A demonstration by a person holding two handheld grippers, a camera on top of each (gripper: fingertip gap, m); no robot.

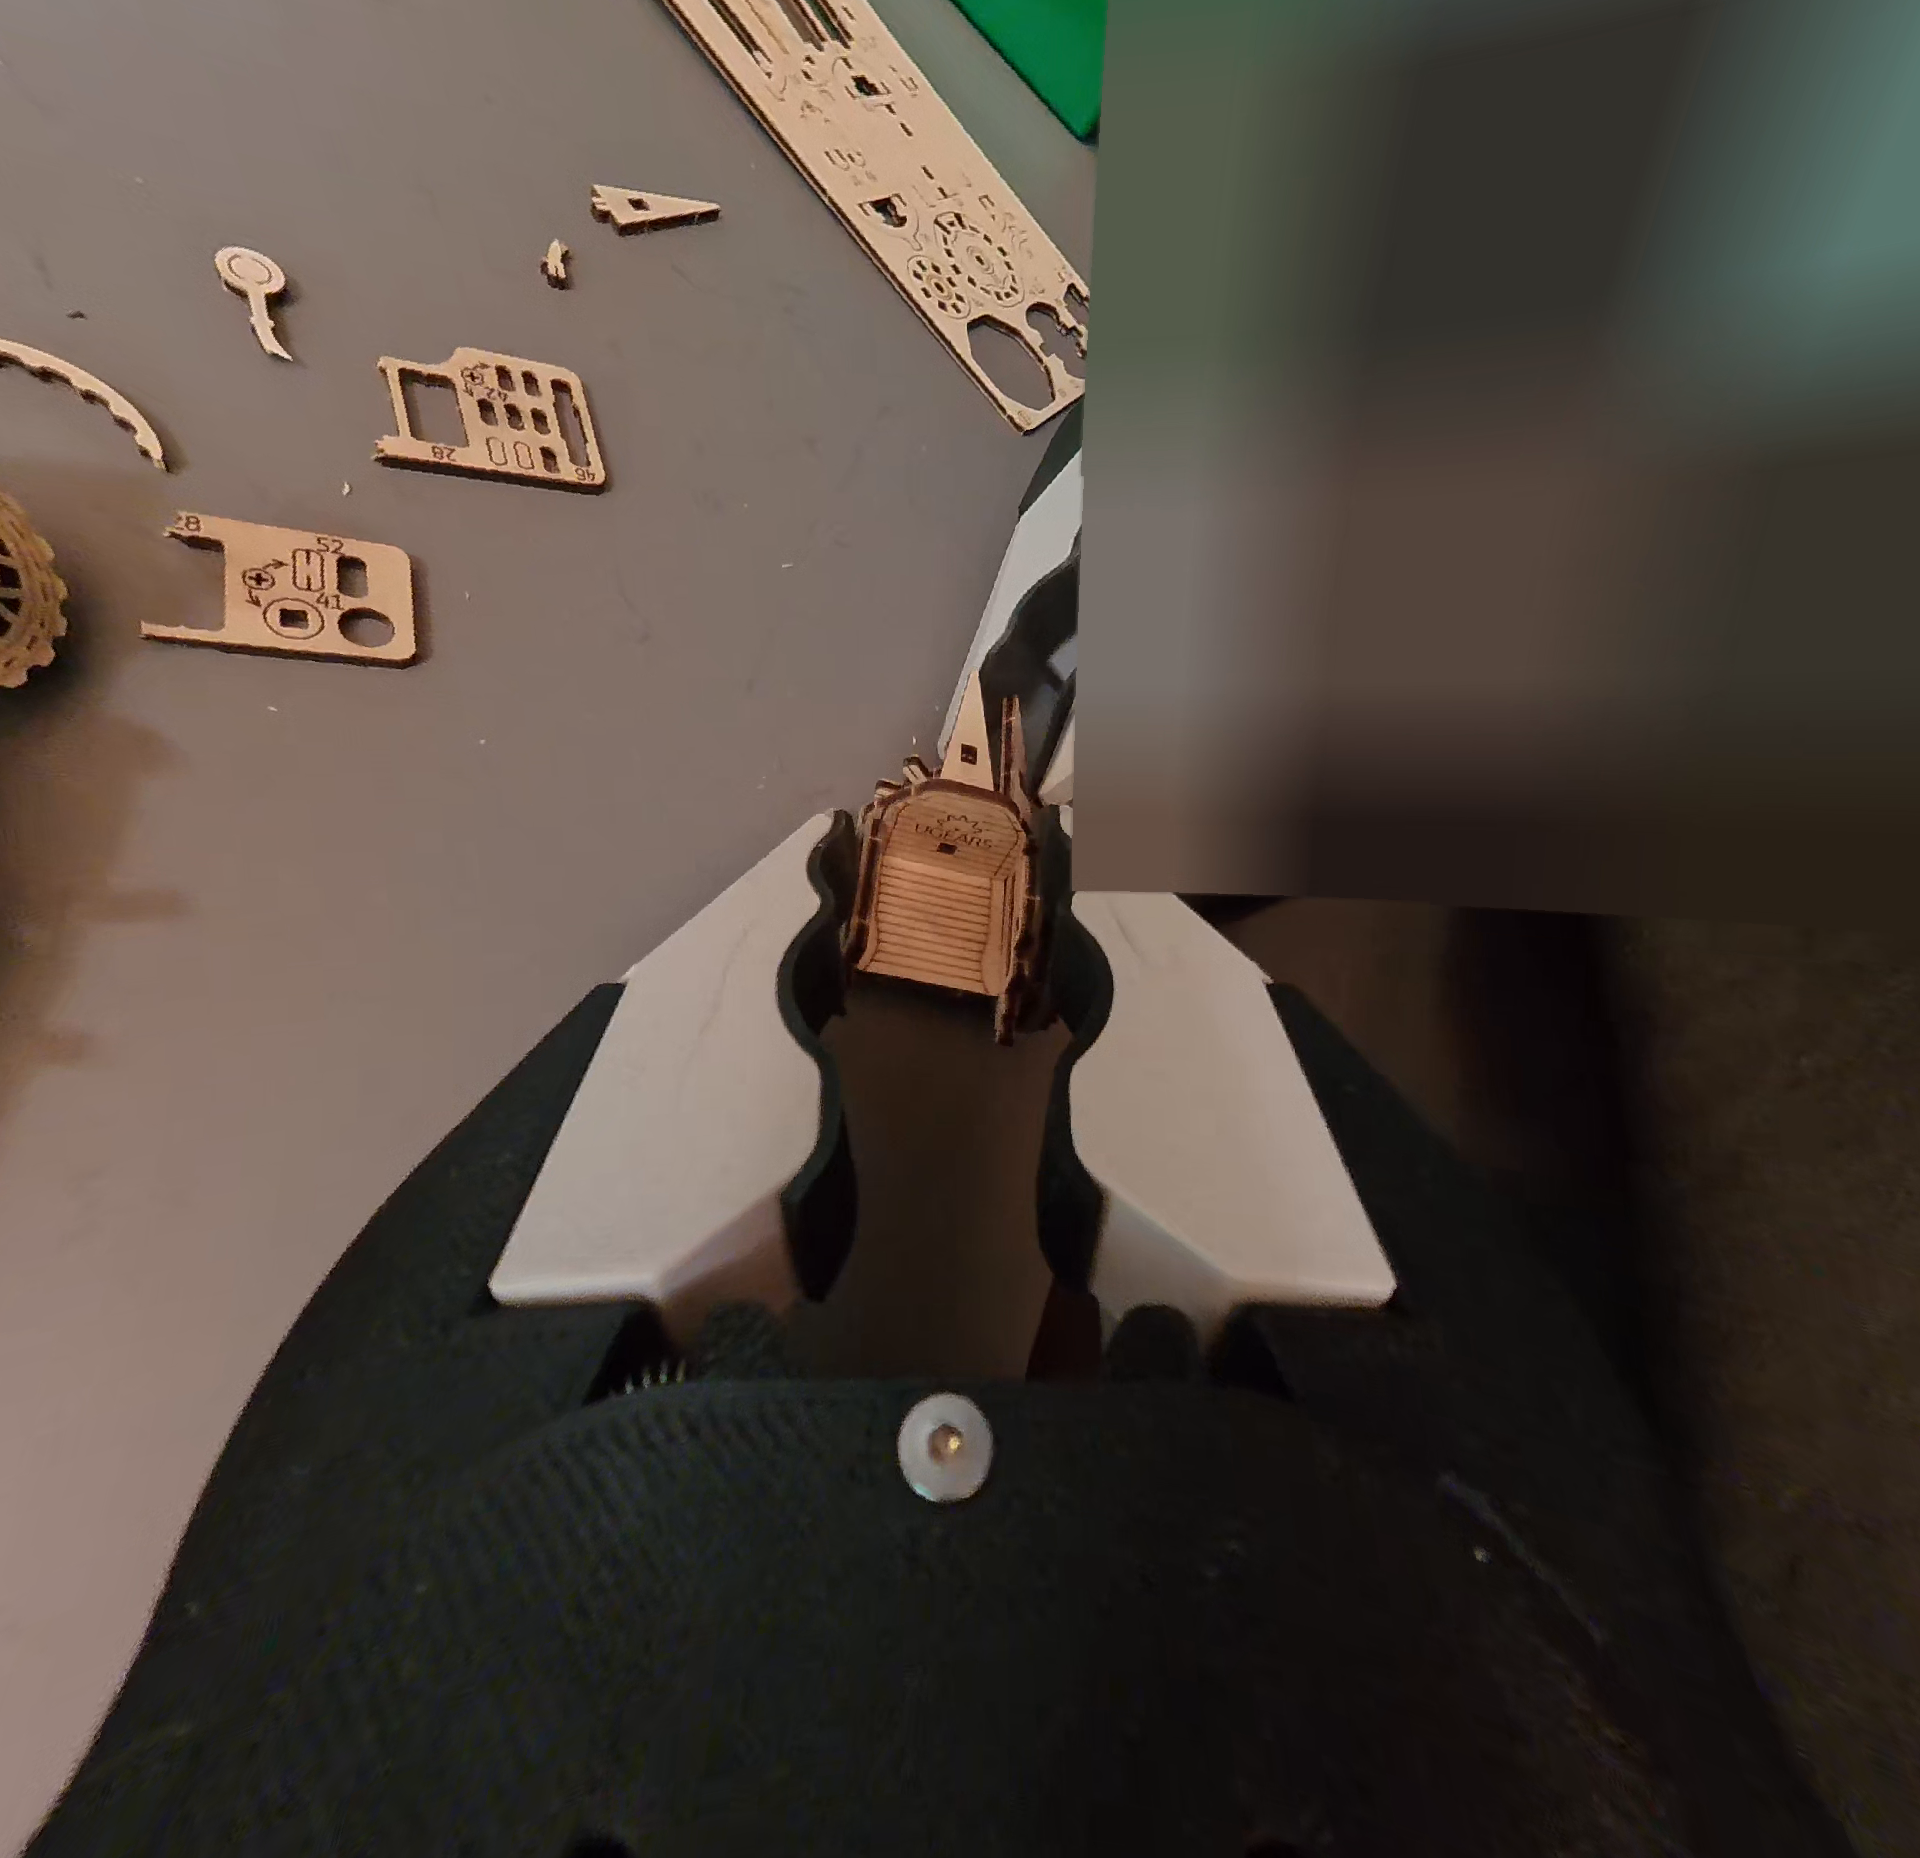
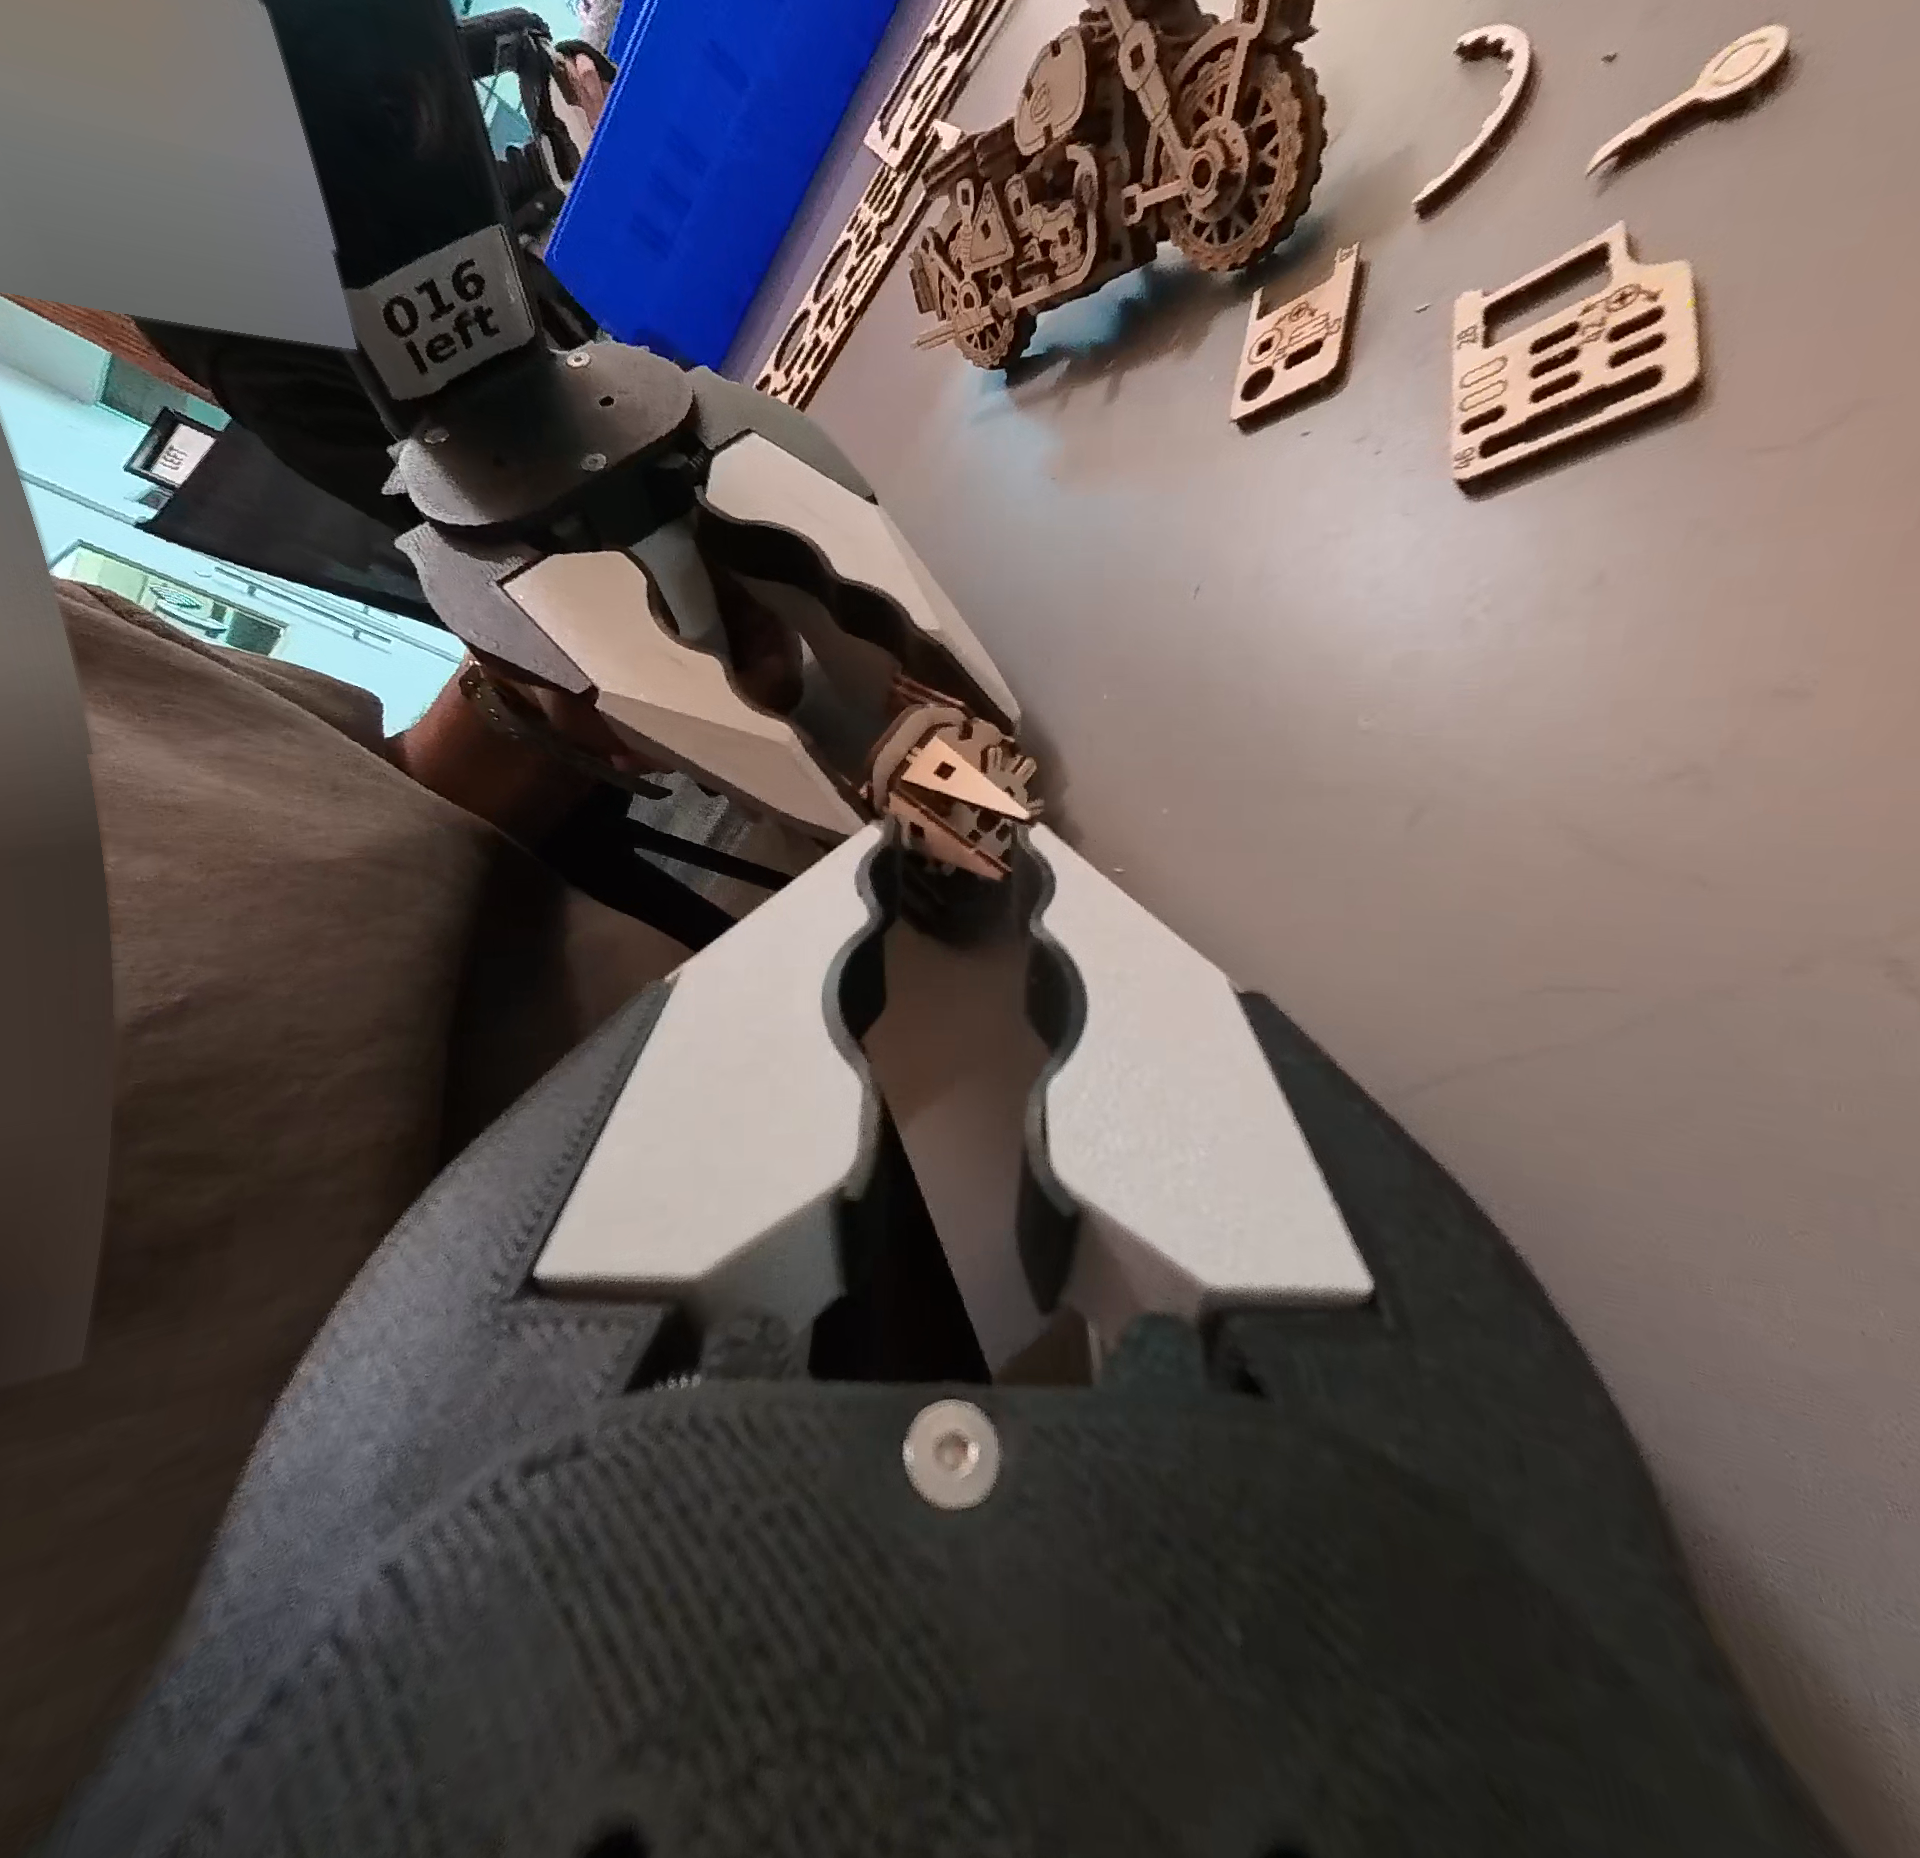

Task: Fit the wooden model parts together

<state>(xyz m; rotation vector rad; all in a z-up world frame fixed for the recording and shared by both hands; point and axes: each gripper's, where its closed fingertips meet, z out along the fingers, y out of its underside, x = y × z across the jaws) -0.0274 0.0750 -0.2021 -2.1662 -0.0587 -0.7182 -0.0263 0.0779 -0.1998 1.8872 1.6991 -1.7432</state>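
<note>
Both grippers meet over the grey table (image 2: pixel 1455 873): the left gripper (image 1: pixel 940 899) clamps one small wooden assembly (image 1: pixel 940 904) (pale, slatted, layered), its long axis pointing away toward the right gripper (image 2: pixel 951 863), which pinches the same assembly's pointed end. One finished motorcycle model (image 2: pixel 1122 156) stands beyond, two punched-out panels beside it.

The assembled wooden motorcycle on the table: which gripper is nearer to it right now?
Left, though only slightly. The left gripper, shut on the small wooden subassembly, sits between the right gripper and the motorcycle. Both are well short of it.
</note>
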